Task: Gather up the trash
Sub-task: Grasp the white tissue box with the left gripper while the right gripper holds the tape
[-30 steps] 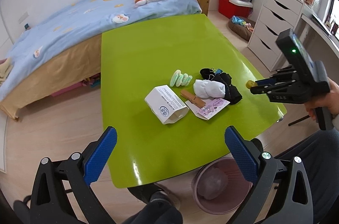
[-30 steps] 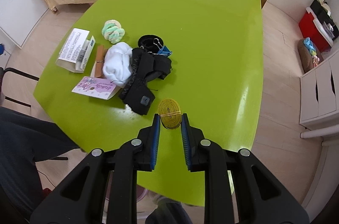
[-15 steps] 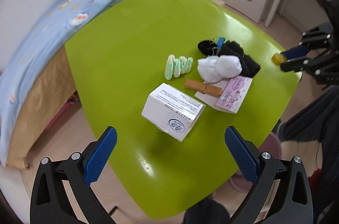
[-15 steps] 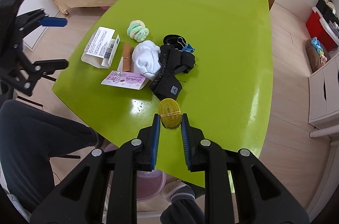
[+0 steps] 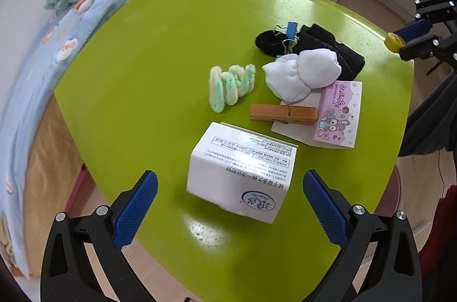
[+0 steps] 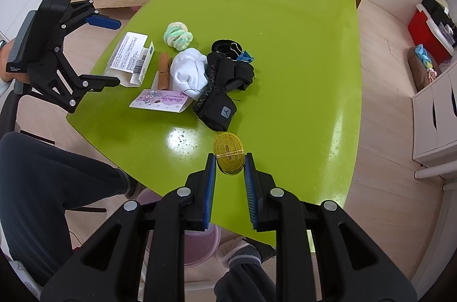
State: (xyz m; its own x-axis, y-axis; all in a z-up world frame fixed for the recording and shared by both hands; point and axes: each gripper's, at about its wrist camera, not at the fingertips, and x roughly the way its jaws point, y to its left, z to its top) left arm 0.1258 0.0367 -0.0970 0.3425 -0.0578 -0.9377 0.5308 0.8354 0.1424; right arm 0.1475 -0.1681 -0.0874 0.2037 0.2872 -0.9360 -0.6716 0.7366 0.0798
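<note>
Right gripper (image 6: 230, 163) clamps the yellow tape roll (image 6: 229, 153) above the table's near edge, bin (image 6: 200, 245) directly below (drop pending). Left gripper (image 5: 230, 200), jaws spread wide and empty, frames the white box (image 5: 242, 173). Beyond, card (image 5: 338, 113), clothespin (image 5: 282, 113) and socks (image 5: 302, 73) remain uncollected.

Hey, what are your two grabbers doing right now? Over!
Right gripper shut on yellow tape roll, above table edge. Left gripper open, lined up on white box. Nothing between fingers and box.

Left gripper (image 5: 230, 189) spread wide, white box (image 5: 242, 172) between fingers, green table (image 5: 160, 50)
</note>
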